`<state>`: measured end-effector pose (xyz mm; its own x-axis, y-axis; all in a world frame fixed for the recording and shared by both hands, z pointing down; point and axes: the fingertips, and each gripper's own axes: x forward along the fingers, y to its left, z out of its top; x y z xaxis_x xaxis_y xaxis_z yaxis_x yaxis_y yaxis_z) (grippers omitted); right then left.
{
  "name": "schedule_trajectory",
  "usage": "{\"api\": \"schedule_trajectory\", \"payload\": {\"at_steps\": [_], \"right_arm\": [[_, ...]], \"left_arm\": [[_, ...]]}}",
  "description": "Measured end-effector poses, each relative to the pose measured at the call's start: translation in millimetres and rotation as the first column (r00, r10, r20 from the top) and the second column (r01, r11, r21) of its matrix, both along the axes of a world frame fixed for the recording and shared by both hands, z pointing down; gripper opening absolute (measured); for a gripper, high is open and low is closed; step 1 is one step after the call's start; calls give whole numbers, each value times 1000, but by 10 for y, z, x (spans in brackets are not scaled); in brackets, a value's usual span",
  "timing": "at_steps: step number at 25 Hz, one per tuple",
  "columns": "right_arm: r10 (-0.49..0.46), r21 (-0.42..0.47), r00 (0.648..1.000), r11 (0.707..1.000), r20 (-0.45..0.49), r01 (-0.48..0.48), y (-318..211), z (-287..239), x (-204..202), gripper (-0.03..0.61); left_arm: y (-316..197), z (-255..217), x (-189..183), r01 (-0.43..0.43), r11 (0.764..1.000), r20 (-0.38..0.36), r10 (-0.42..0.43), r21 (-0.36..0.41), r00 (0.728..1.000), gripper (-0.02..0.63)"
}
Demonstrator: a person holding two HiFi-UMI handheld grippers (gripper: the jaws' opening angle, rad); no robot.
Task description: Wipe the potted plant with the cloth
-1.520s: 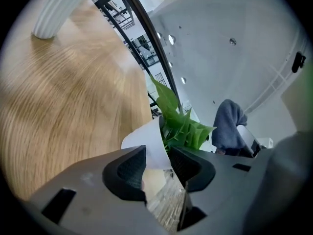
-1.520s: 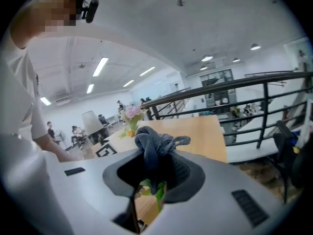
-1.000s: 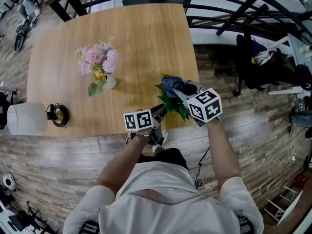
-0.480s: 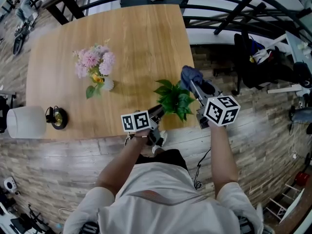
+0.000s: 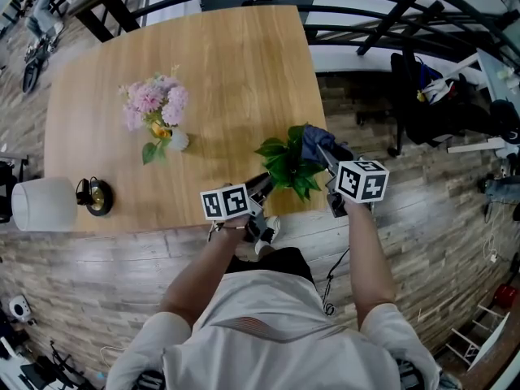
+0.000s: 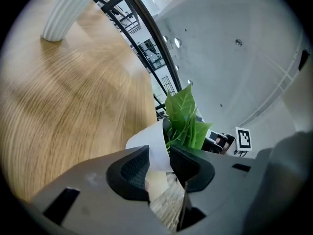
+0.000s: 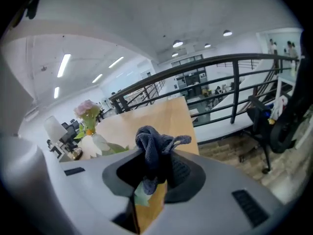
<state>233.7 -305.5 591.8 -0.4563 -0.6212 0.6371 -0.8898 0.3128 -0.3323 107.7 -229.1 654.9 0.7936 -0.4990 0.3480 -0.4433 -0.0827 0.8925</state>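
Standing near the front edge of the wooden surface (image 5: 227, 63), the potted plant (image 5: 288, 167) was held by the rim of its white pot (image 6: 146, 143), on which the left tongs (image 6: 159, 161) were clamped. A dark blue cloth (image 7: 154, 148) was gripped between the closed right tongs (image 7: 155, 173) and was laid against the leaves on the plant's right side. A vase of pink flowers (image 5: 156, 114) was seen well apart to the left.
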Motion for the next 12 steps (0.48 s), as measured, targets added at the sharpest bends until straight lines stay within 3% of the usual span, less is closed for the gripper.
{"api": "schedule_trajectory", "payload": {"at_steps": [2,4,8,12], "right_arm": [[47,53,997,998,-67,-44,-47,-74,170,143],[85,104,994,992,-71,-77,-35,-237,278,141],[28,93,987,995,156,-43,262,-659,79,141],[-18,-77,945,996,327,45,707,-473,-253,141]], "left_arm": [[-5,4,-14,3,1000,0,-3,-2,1000,130],[-2,10,-14,5,1000,-1,-5,-7,1000,130],[-6,-5,10,6,1000,-3,-6,-7,1000,130],[-9,1,22,8,1000,-1,-8,-6,1000,130]]}}
